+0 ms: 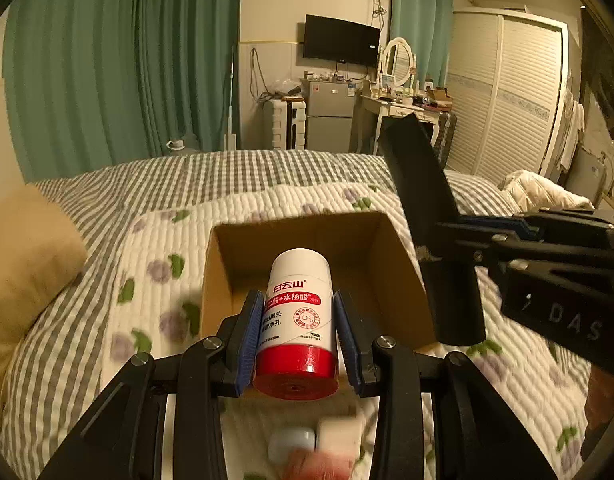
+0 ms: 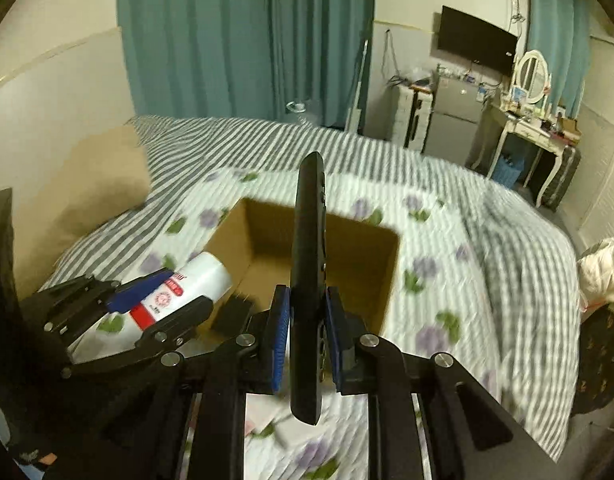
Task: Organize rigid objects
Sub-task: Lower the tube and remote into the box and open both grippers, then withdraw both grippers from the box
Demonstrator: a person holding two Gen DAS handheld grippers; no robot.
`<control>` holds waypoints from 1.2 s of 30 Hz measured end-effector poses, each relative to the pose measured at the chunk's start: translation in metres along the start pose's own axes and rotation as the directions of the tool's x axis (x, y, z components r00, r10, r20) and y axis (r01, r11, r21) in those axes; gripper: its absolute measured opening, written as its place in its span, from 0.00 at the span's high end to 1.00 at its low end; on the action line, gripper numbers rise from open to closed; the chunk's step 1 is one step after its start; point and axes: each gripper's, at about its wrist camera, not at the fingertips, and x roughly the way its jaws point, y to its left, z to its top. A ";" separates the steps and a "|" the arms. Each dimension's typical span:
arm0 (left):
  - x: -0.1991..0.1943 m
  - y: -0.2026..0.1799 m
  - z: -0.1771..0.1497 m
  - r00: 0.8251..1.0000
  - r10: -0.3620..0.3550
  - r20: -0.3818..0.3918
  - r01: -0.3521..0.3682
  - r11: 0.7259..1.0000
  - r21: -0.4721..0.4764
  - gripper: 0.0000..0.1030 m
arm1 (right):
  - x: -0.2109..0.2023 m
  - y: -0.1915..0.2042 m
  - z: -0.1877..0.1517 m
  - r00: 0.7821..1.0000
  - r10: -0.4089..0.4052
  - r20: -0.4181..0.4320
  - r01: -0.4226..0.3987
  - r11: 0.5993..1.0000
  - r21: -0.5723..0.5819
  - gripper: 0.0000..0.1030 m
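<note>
on the far left of the bed a tan pillow (image 1: 27, 264) lies on the grey-striped sheet (image 1: 227, 172), beside a white quilt (image 1: 155, 248) printed with purple flowers. on that quilt sits an open cardboard box (image 1: 217, 280), its flaps up and its brown inside showing.

the left gripper (image 1: 299, 334) is pinching a white bottle (image 1: 301, 292) with a red cap, blue pads pressed to both of its sides. the bottle points cap-end toward the camera and hangs over the near edge of the box. in the right wrist view the same bottle (image 2: 187, 284) juts out at the box's left rim (image 2: 227, 232), and a small black block (image 2: 233, 312) sits low inside the box near that corner. below the left gripper, two small pale items (image 1: 315, 438) lie blurred on the quilt.

further right, the right gripper (image 2: 305, 336) is clamped on a black remote control (image 2: 309, 264), held on edge with its long body pointing up and forward over the box opening. from the left wrist view the remote (image 1: 423, 208) stands tilted just beside the box's right wall.
</note>
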 end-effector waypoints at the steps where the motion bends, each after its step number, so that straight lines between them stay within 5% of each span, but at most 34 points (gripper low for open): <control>1: 0.009 0.001 0.006 1.000 -0.001 -0.006 0.001 1.000 -0.007 0.64 | 0.008 -0.004 0.006 1.000 0.001 -0.010 -0.001 1.000 0.010 0.84; 12: 0.098 0.003 -0.004 0.991 0.016 -0.136 -0.021 0.999 -0.030 0.64 | 0.104 -0.039 -0.008 0.983 0.020 -0.185 -0.011 0.999 0.051 0.84; 21: 0.130 0.005 -0.013 0.983 0.020 -0.181 -0.028 0.999 -0.042 0.64 | 0.138 -0.047 -0.017 0.976 0.042 -0.213 -0.032 0.998 0.053 0.83; 25: 0.124 0.005 -0.005 0.989 0.026 -0.143 -0.033 0.999 -0.041 0.61 | 0.128 -0.053 -0.012 0.982 0.047 -0.183 -0.032 0.996 0.083 0.83; 29: 0.102 0.001 0.006 0.994 0.039 -0.107 -0.041 0.999 -0.015 0.47 | 0.100 -0.056 0.000 0.991 0.016 -0.135 -0.006 0.997 0.079 0.82; 33: 0.069 0.001 0.011 0.996 0.053 -0.074 -0.054 0.999 -0.009 0.31 | 0.060 -0.056 0.008 0.997 -0.016 -0.073 0.021 0.997 0.074 0.58; 36: 0.038 0.003 0.009 0.996 0.074 -0.051 -0.074 0.997 -0.006 0.20 | 0.024 -0.052 0.009 0.999 -0.025 -0.027 0.026 0.998 0.062 0.50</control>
